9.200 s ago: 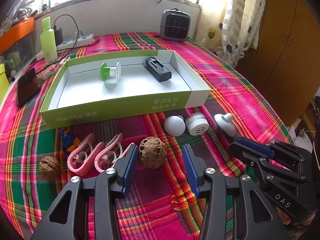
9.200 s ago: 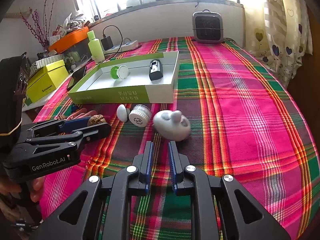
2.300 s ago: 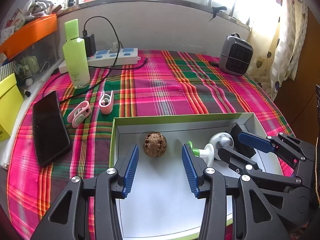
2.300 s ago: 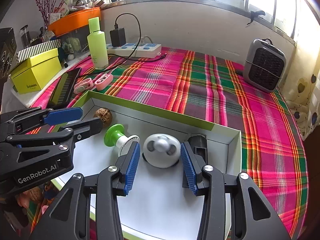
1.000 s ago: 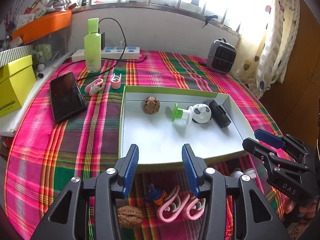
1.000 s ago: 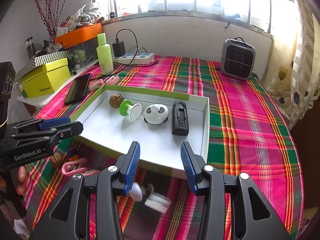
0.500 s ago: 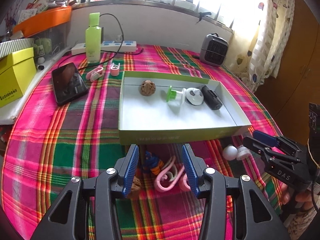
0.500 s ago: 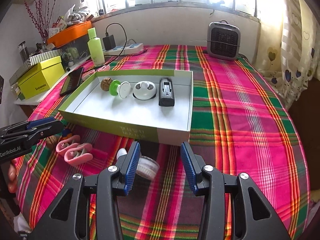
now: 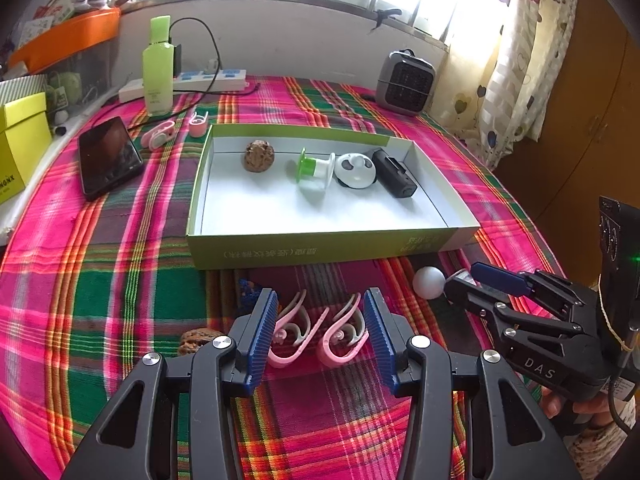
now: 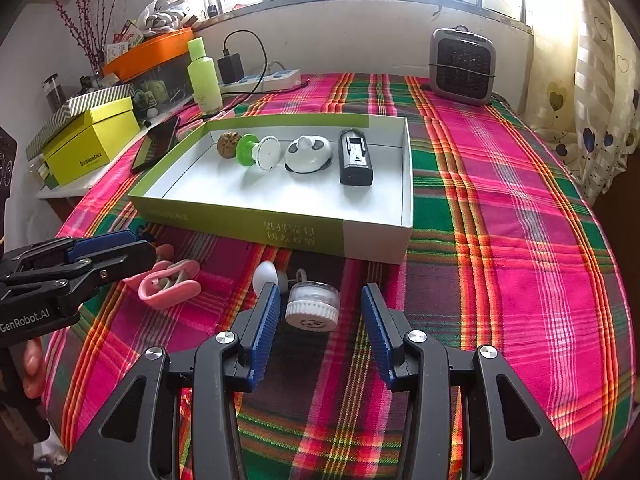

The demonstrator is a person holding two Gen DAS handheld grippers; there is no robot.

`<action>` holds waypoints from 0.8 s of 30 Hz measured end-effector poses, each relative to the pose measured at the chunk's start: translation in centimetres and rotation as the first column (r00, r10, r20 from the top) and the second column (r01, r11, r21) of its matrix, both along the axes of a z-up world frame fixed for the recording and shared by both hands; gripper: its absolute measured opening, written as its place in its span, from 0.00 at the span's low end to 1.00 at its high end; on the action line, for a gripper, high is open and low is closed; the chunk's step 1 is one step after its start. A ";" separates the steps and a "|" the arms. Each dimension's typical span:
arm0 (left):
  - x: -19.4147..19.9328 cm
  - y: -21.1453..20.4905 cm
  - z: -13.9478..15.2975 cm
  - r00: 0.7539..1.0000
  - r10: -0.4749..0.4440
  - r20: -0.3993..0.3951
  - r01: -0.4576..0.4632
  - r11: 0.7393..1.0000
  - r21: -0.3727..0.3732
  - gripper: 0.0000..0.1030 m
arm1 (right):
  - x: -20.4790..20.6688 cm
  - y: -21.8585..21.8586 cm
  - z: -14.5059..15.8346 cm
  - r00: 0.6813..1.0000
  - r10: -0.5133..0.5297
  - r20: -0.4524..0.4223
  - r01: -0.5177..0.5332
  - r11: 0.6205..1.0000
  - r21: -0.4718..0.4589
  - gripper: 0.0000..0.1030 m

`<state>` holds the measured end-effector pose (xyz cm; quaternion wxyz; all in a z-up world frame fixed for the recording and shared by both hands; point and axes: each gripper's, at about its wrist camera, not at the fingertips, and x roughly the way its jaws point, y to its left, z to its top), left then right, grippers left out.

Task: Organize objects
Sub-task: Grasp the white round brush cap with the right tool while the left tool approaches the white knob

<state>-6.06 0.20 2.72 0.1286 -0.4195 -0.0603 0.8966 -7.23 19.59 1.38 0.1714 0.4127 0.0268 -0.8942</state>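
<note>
Pink clips (image 9: 316,332) lengthwise toward box (image 9: 320,246)

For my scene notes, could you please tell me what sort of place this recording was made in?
Most likely a lived-in room of a home: a table under a plaid tablecloth by a window with heart-print curtains, a small space heater, and a power strip with a charger plugged in.

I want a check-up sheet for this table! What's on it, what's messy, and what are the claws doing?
Surface: plaid cloth.
Job's things: box holds walnut, green spool, white round gadget, black charger; pink clips, white ball, white jar outside.
Clutter: phone, green bottle, heater.
Claws: left claw, right claw open, empty.
Cables: power strip, plugged.
Surroundings: curtain.
</note>
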 end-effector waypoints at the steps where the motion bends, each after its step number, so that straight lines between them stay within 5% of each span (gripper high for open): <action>1: 0.0 0.1 0.0 1.000 -0.002 0.001 0.002 1.000 0.000 0.42 | 0.0 0.0 -0.1 1.000 0.001 0.005 -0.001 1.000 -0.001 0.42; 13: -0.4 0.7 -0.2 1.000 -0.016 0.013 0.016 1.000 -0.002 0.42 | -0.4 0.3 -0.6 1.000 -0.007 0.026 0.008 1.000 -0.018 0.42; 16: -0.6 1.4 -0.2 0.999 -0.034 0.013 0.035 0.999 -0.008 0.42 | -0.3 0.4 -0.6 1.000 -0.002 0.026 0.003 1.000 -0.016 0.29; 24: -1.4 4.0 0.0 0.994 -0.110 0.011 0.110 0.994 -0.014 0.42 | 0.0 1.2 -0.4 1.000 -0.015 0.016 0.016 1.000 -0.013 0.28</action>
